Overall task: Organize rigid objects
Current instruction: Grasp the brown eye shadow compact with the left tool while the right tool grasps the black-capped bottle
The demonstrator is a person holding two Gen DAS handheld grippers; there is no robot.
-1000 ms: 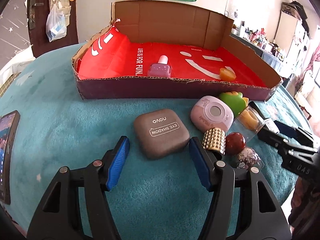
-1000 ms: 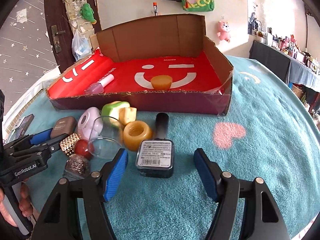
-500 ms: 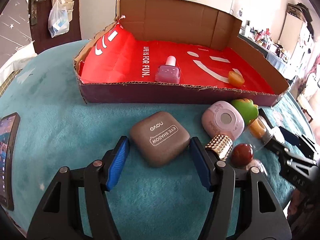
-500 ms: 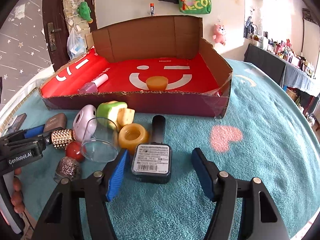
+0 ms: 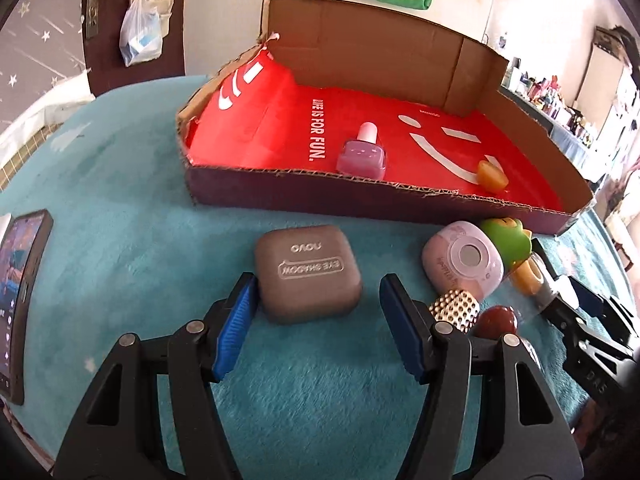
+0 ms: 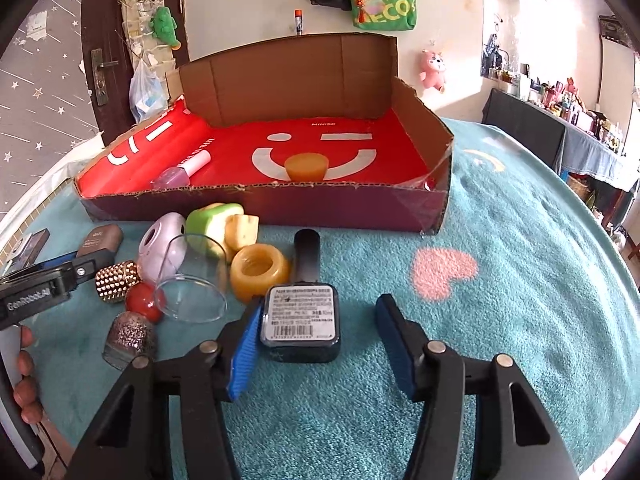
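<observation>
A: Cut off by the frame?
B: Phone [image 5: 20, 304] at left edge; right gripper [image 5: 592, 320] at right edge.
A: Hidden?
B: Yellow ring [image 5: 530, 278] behind the glass; pink bottle [image 6: 182, 170] partly behind the box [image 6: 256, 200] wall.
A: Unreadable?
B: Label print on the dark bottle [image 6: 302, 312].

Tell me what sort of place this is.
Probably a lived-in room at home: a door hung with pouches and a bag, a pink plush toy on the wall, a teal plush cover on the surface.

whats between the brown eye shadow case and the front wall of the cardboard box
Nothing: in the left wrist view only bare teal blanket lies between the eye shadow case and the box's front wall.
</observation>
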